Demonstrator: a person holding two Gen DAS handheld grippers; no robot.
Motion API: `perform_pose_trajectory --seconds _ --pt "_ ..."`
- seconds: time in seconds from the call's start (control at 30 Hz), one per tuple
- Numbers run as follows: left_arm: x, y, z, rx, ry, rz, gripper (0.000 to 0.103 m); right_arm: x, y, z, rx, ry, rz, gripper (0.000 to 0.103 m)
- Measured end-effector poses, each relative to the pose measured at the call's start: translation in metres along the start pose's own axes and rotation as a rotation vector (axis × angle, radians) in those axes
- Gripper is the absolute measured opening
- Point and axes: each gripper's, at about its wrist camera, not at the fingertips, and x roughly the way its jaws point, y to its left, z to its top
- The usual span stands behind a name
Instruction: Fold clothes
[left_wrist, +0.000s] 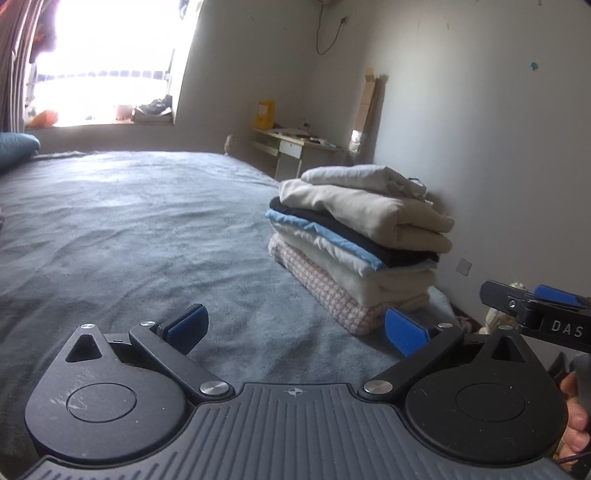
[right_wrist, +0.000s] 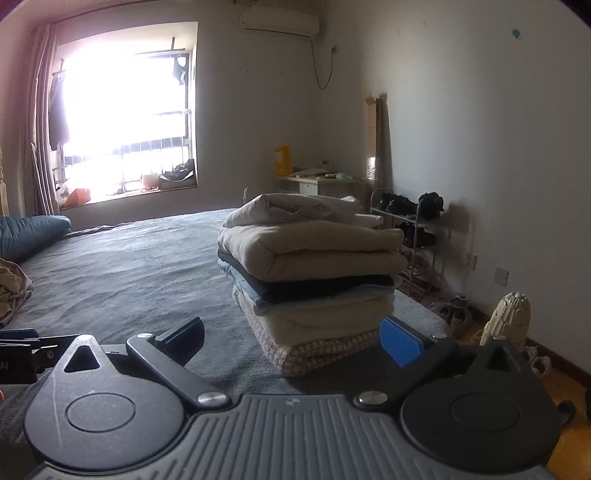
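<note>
A stack of several folded clothes (left_wrist: 354, 236) sits on the grey bed (left_wrist: 129, 229) near its right edge; it also shows in the right wrist view (right_wrist: 314, 273). White and beige pieces lie on top, dark and light blue in the middle, a pink checked piece at the bottom. My left gripper (left_wrist: 295, 328) is open and empty, just in front and left of the stack. My right gripper (right_wrist: 295, 339) is open and empty, close in front of the stack. It also shows at the right edge of the left wrist view (left_wrist: 535, 310). A crumpled beige garment (right_wrist: 13, 288) lies at the bed's left edge.
A blue pillow (right_wrist: 29, 232) lies at the head of the bed under the bright window (right_wrist: 125, 122). A small desk (right_wrist: 317, 184) and a shoe rack (right_wrist: 410, 229) stand by the right wall. Shoes (right_wrist: 458, 310) and a pale ornament (right_wrist: 508, 321) sit on the floor.
</note>
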Motion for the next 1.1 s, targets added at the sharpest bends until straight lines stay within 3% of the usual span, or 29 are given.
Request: perform_pose_trajectory --seconds 0.27,0.6,0.83,1.1 --pt "0.001 0.003 0.002 -0.040 0.014 -0.024 0.103 -0.004 0.019 0.007 -0.095 -0.022 -0.044 0.103" --pt "0.005 -0.007 -0.003 0.034 -0.026 0.001 0.103 -0.002 0.038 0.009 -0.116 -0.069 -0.094 0.103" --pt "0.002 -0.016 0.003 0.042 -0.057 -0.003 0.103 0.006 0.029 0.011 -0.076 -0.016 -0.111 0.103" --pt "0.000 -0.030 -0.011 0.056 -0.023 -0.028 0.103 0.003 0.010 -0.008 -0.003 0.080 -0.138 0.103"
